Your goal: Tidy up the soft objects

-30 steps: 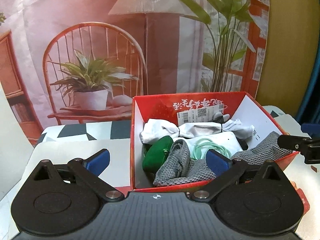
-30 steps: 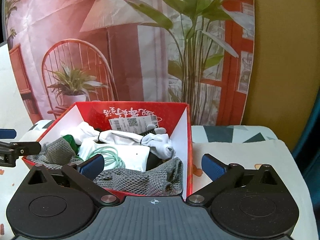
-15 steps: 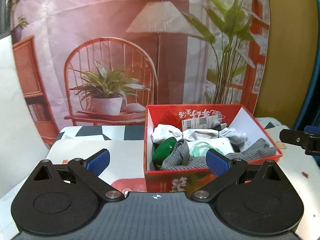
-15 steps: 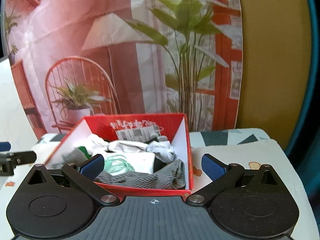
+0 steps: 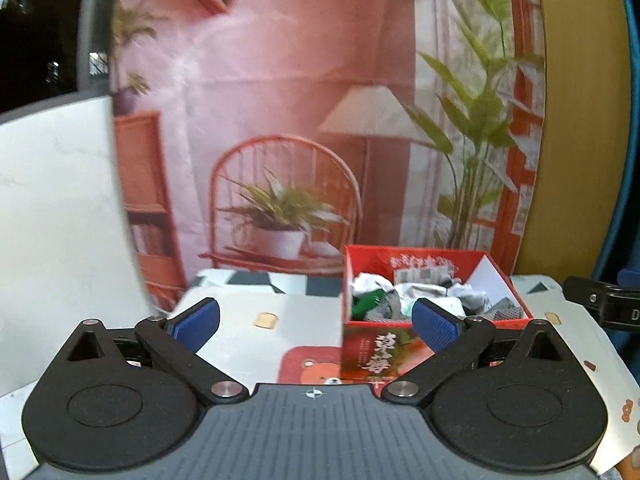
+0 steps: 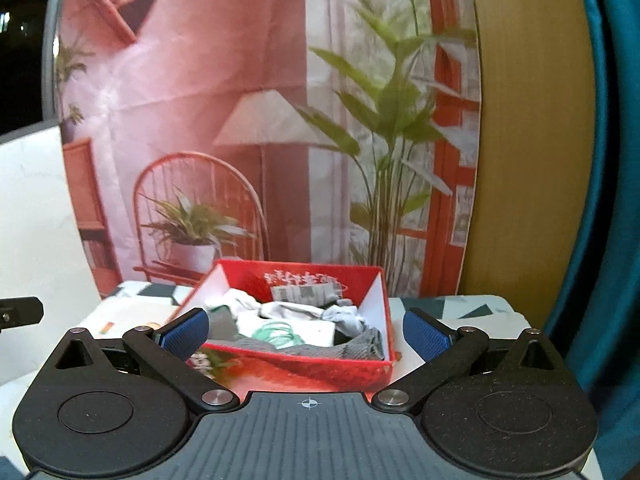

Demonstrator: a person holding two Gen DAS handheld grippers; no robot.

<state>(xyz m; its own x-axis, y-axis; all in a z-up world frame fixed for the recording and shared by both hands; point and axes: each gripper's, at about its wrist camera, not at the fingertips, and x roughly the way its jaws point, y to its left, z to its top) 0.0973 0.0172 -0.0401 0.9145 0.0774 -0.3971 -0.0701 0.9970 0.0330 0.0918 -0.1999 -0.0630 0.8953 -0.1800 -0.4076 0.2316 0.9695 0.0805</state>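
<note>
A red cardboard box stands on the table, holding soft items: white socks, grey knitted cloth, a dark green piece and a mint green coil. My left gripper is open and empty, pulled back in front of the box, to its left. My right gripper is open and empty too, back from the box's near edge. The other gripper shows at the edge of each view.
A printed backdrop of a chair, lamp and plants stands right behind the box. The tablecloth carries a bear picture and small marks. A white board rises at the left, a teal curtain at the right.
Both grippers have drawn back and risen from the box, which now looks smaller and farther. Both stayed open and empty. The box contents have not moved.
</note>
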